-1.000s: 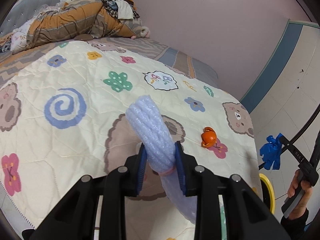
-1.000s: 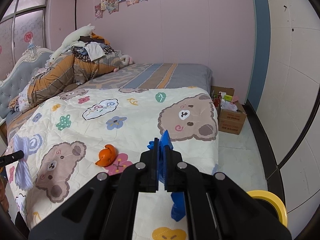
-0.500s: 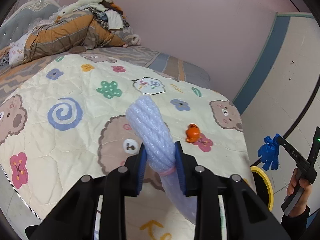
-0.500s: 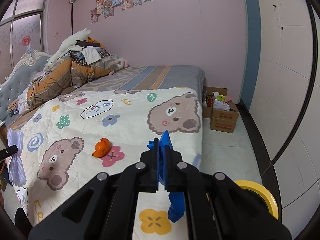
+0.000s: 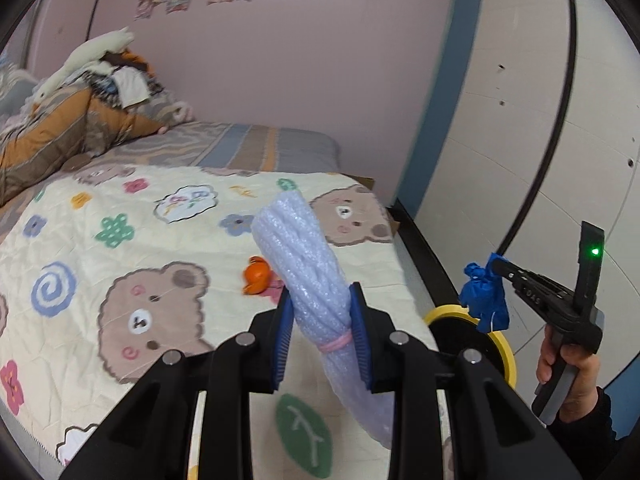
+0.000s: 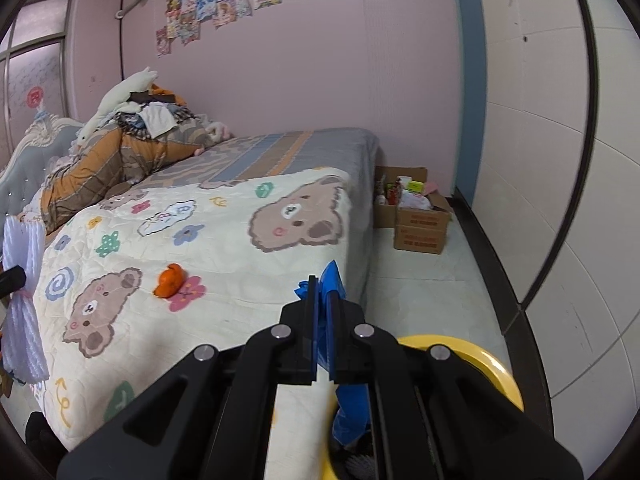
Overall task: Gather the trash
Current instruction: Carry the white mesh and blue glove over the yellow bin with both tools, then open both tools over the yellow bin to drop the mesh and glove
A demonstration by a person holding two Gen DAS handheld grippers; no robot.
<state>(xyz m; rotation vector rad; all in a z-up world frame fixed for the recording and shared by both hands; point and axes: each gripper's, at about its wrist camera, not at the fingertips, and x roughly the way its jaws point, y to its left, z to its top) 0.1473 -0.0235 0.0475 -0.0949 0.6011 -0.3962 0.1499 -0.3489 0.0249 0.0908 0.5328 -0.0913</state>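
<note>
My left gripper (image 5: 320,312) is shut on a pale blue foam net sleeve (image 5: 300,252) tied with a pink band, held above the bed's near edge; the sleeve also shows in the right wrist view (image 6: 24,300). My right gripper (image 6: 323,292) is shut on a crumpled blue plastic scrap (image 6: 332,280), held over the yellow-rimmed trash bin (image 6: 496,364). In the left wrist view the right gripper (image 5: 500,268) holds the scrap (image 5: 484,296) above the bin (image 5: 500,352). An orange peel (image 5: 256,276) lies on the bear-print quilt (image 5: 120,240), also seen in the right wrist view (image 6: 170,280).
Piled bedding and clothes (image 6: 120,148) lie at the head of the bed. Cardboard boxes (image 6: 420,220) with items stand on the floor by the pink wall. A tiled wall (image 6: 560,200) runs along the right.
Both grippers have moved back from the bed toward its corner and the bin. The right gripper with the blue scrap now hangs over the yellow bin's rim. Both grips are unchanged.
</note>
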